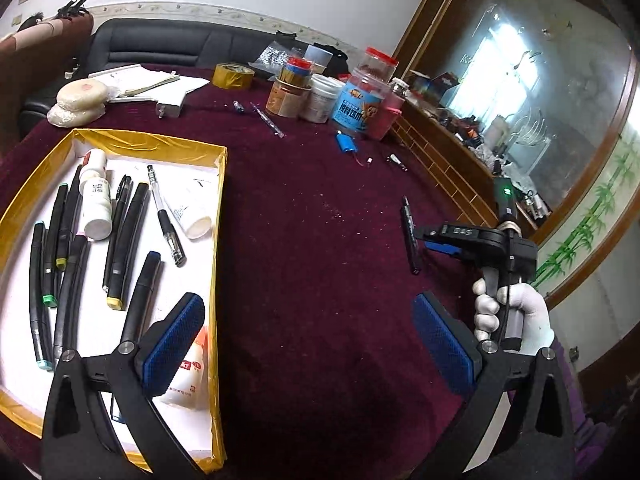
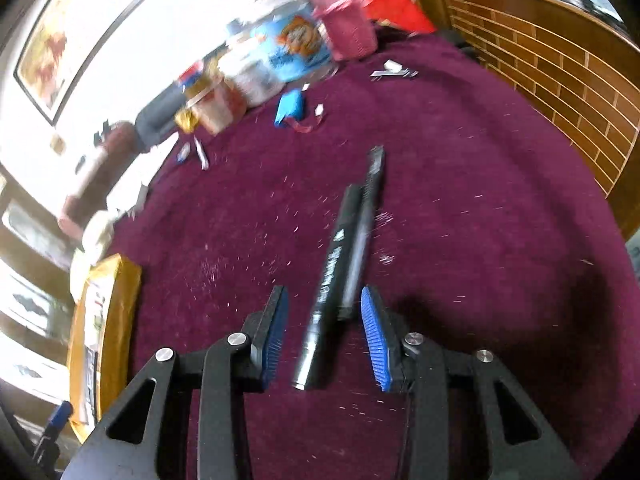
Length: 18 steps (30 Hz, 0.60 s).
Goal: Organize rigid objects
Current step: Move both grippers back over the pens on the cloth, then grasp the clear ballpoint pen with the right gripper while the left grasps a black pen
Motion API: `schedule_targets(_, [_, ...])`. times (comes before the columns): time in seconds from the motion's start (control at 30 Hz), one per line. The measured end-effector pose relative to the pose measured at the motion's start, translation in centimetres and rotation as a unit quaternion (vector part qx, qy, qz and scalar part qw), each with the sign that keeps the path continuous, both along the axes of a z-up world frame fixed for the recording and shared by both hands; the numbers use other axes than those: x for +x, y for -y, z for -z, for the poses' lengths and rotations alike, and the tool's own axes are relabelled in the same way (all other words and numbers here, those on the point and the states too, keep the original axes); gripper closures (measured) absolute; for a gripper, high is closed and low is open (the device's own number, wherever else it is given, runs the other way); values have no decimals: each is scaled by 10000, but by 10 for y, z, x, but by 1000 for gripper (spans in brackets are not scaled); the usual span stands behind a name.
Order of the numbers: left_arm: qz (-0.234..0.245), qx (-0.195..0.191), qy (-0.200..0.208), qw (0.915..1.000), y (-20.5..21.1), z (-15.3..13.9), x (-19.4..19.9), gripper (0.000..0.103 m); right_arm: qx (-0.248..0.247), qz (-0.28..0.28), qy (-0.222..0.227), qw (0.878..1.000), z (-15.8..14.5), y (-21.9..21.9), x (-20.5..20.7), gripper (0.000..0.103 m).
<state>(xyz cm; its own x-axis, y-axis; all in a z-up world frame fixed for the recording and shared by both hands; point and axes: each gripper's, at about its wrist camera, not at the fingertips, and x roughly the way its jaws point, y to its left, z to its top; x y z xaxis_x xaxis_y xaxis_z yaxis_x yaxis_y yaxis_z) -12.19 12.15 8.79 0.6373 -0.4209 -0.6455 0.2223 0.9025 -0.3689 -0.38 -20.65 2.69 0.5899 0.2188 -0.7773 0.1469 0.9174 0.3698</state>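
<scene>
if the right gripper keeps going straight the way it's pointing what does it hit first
Probably the two black pens lying side by side on the maroon cloth, between the right gripper's open fingers; whether it already touches them is unclear.

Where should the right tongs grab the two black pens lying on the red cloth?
Grab them around the middle of their barrels, coming down from above. The two black pens lie flat and side by side on the cloth, pointing away between the pads of the right tongs. The pads already sit on either side without pressing, so closing across both barrels would probably catch both.
</scene>
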Motion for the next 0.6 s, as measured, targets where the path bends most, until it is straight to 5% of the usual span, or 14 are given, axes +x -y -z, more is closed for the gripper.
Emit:
schedule_targets(0.2, [32, 193, 72, 9998, 4, -1, -2, 0, -699, -46, -195, 9973, 10, -25, 0, 84])
schedule_targets(0.3, [21, 150, 9, 9999, 1, 2, 1, 0, -401, -312, -166, 9986, 6, -34, -11, 96])
schedule_targets(0.5, [39, 78, -79, 9999, -1, 5, 2, 0, 459, -1424, -341, 9882, 10, -75, -35, 95])
schedule_targets(0.6, [36, 64, -85, 9999, -1, 6, 0, 0, 740, -1322, -163, 9883, 0, -67, -37, 95])
